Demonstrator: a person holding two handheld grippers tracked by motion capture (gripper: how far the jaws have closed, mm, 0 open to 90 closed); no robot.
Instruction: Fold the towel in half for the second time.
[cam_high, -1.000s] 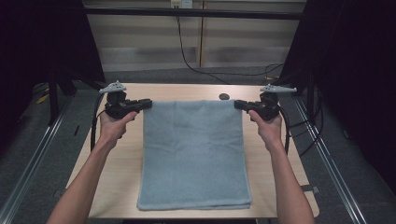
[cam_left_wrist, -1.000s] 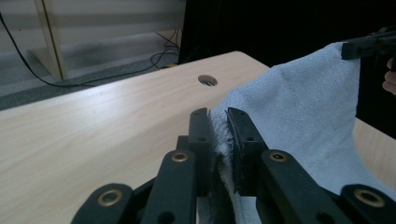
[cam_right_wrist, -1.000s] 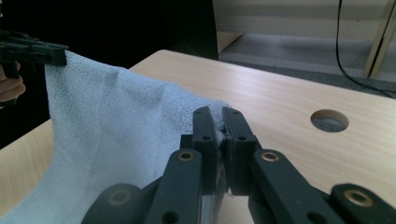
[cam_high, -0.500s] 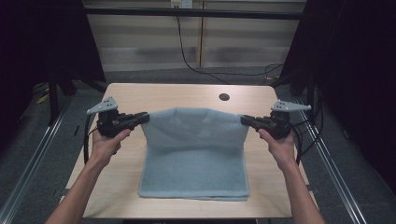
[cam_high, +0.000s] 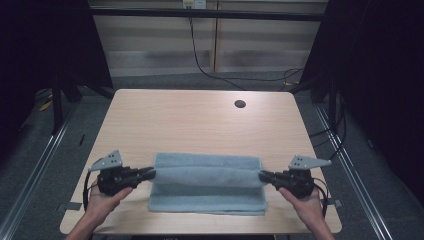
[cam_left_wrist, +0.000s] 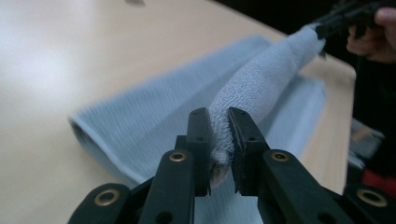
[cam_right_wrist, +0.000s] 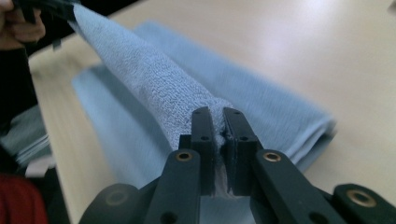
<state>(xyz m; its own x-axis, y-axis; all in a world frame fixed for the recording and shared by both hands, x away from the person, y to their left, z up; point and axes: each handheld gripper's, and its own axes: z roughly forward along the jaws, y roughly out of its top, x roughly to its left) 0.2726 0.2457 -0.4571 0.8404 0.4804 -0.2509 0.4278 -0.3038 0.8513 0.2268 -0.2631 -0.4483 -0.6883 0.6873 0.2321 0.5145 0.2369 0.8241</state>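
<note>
A light blue towel (cam_high: 207, 195) lies folded along the near part of the wooden table (cam_high: 200, 120). Its upper edge is stretched as a raised roll between both grippers. My left gripper (cam_high: 152, 172) is shut on the roll's left end, and the terry is pinched between its jaws (cam_left_wrist: 218, 114). My right gripper (cam_high: 261, 175) is shut on the right end (cam_right_wrist: 215, 112). Its jaws have just been opening a little, with the towel's edge (cam_right_wrist: 154, 79) still between them. Both hands are low, near the table's front edge.
A round cable hole (cam_high: 240, 104) sits at the far right of the tabletop. Dark frame rails (cam_high: 55, 145) run along both sides of the table. Cables (cam_high: 210, 65) hang behind it.
Both grippers have come from the table's far end to its near end and sunk, carrying the towel's far edge over the rest. The towel now lies folded to about half its length.
</note>
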